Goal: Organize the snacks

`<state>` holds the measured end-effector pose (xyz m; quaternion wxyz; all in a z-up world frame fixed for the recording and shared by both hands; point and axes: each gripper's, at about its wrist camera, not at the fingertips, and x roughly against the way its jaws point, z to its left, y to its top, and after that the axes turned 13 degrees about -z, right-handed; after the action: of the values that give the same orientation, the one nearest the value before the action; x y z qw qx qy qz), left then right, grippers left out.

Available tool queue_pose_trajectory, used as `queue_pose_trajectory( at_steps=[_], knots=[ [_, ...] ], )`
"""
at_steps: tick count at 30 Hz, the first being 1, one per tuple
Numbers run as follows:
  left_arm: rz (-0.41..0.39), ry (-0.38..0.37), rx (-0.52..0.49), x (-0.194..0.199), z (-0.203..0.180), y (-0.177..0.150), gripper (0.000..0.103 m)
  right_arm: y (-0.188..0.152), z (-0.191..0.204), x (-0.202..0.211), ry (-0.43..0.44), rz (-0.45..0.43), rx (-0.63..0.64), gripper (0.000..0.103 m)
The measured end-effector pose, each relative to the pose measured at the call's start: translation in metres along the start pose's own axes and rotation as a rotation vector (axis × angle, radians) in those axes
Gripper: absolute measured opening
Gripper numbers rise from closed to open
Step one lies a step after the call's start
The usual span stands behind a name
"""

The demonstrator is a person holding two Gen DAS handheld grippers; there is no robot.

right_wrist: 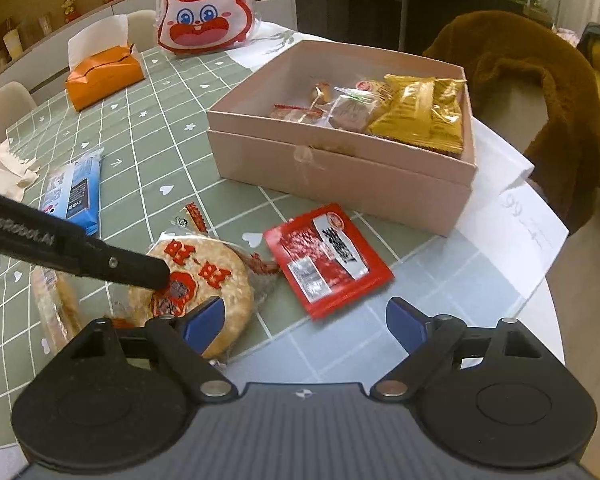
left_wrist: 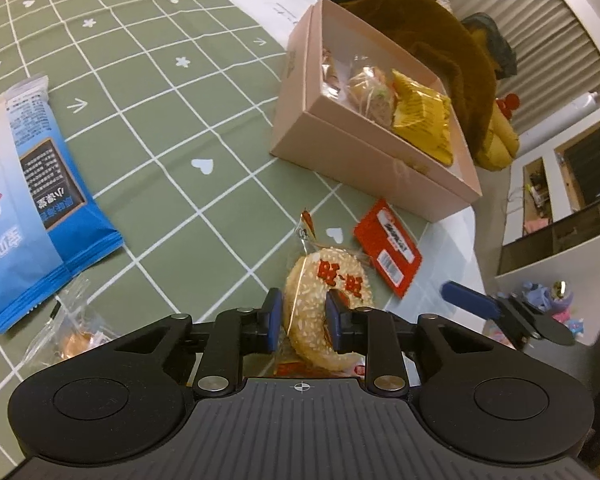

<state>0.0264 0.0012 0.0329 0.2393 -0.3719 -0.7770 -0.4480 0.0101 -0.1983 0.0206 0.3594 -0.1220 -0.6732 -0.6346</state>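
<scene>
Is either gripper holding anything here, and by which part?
The left gripper pinches the round rice cracker across its near edge, through the wrapper. The right gripper is open, holding nothing.

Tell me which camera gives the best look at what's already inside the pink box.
The right wrist view. It looks over the pink box front wall, so the gold packets and the small wrapped snacks beside them show clearly. The left wrist view sees the box at an angle, farther off, with its contents squeezed together.
</scene>
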Motion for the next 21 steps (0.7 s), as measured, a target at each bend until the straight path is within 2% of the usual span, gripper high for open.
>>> queue_pose_trajectory(
  at_steps=[3, 9, 15, 19, 21],
  knots=[
    [0.008, -0.005, 0.003, -0.002, 0.001, 0.0, 0.028, -0.005, 0.001, 0.0, -0.024, 0.007, 0.029, 0.089],
    [0.029, -0.051, 0.047, -0.009, 0.011, -0.004, 0.035, -0.004, 0.004, -0.004, 0.0, -0.007, 0.001, 0.088],
    [0.013, -0.065, 0.064, -0.009, 0.015, -0.006, 0.034, 0.001, 0.002, -0.001, 0.014, 0.004, 0.008, 0.088],
    [-0.003, -0.086, 0.073, -0.006, 0.019, -0.01, 0.033, 0.003, -0.006, 0.003, -0.041, 0.015, 0.023, 0.088],
    [-0.012, -0.096, 0.075, -0.007, 0.019, -0.011, 0.033, -0.001, -0.006, 0.0, -0.039, 0.039, 0.019, 0.087]
  ],
)
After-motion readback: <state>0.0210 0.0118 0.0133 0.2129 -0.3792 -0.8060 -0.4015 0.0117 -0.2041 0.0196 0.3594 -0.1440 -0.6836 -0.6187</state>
